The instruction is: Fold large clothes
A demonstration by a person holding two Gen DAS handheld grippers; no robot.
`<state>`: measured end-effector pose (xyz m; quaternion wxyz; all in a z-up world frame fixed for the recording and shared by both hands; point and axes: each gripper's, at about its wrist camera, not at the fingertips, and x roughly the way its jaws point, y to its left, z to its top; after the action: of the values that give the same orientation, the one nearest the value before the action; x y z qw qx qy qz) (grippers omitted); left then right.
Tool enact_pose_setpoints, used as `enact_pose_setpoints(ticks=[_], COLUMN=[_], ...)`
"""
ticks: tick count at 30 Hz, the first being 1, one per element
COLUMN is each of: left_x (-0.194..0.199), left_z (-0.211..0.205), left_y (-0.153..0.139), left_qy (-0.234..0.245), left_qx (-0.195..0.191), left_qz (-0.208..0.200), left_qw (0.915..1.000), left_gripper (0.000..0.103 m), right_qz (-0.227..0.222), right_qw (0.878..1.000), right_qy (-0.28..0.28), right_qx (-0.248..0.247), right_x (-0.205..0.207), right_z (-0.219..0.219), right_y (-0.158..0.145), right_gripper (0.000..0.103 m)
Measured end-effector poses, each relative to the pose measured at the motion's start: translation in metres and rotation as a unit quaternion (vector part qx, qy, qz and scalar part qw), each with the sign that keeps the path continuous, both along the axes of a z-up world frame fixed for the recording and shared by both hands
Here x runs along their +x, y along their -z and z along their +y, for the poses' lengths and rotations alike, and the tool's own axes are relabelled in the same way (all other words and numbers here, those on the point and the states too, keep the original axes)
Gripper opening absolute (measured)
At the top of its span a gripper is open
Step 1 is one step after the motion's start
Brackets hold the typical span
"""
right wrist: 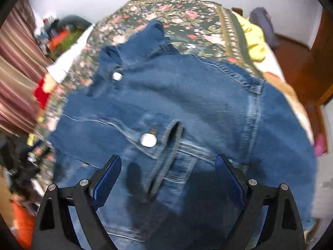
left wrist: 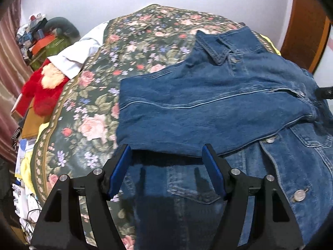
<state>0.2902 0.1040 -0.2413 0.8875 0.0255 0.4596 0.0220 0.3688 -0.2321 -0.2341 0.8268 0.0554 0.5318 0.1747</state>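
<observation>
A blue denim jacket lies on a floral bedspread, its left sleeve folded across the chest toward the right. The collar points to the far side. My left gripper is open and empty, hovering just above the jacket's near edge below the folded sleeve. In the right wrist view the jacket fills the frame, blurred, with metal buttons showing. My right gripper is open and empty over the jacket's front, near a pocket flap.
Red plush toy, white cloth and cluttered boxes sit left of the bed. A yellow cloth and grey item lie at the bed's far right. A wooden door stands right. Striped curtain hangs left.
</observation>
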Motion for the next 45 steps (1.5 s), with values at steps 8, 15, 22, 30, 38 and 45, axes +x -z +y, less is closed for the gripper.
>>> enact_pose_setpoints(ticks=[8,15,22,30,38,45], left_x=[-0.005,-0.008,0.012,0.058,0.061,0.063], left_z=[0.013,0.044,0.052,0.018,0.011,0.032], left_y=[0.002,-0.006,-0.025,0.032,0.063,0.071], left_qy=[-0.034,-0.081,-0.090,-0.051,-0.051,-0.075], left_qx=[-0.003,0.013,0.026,0.039,0.054,-0.002], left_qz=[0.005,0.004,-0.014,0.053,0.074,0.089], left_qw=[0.9994,0.9966,0.9955,0.9965,0.9945,0.9932], left_gripper=[0.071,0.071,0.072,0.075,0.080,0.090], right_qz=[0.019,-0.017,-0.103,-0.093,-0.051,-0.064], right_qw=[1.000,0.999,0.994,0.995,0.995,0.988], right_qy=[0.001,-0.011,-0.027,0.009,0.017,-0.004], right_qx=[0.002,0.029,0.016,-0.019,-0.085,-0.139], right_x=[0.026,0.033,0.015,0.026,0.037,0.031], right_z=[0.040,0.043,0.033,0.001,-0.010,-0.004], right_y=[0.038,0.021,-0.042,-0.037,0.021,0.022], right_gripper=[0.065,0.036,0.034,0.035,0.052,0.062])
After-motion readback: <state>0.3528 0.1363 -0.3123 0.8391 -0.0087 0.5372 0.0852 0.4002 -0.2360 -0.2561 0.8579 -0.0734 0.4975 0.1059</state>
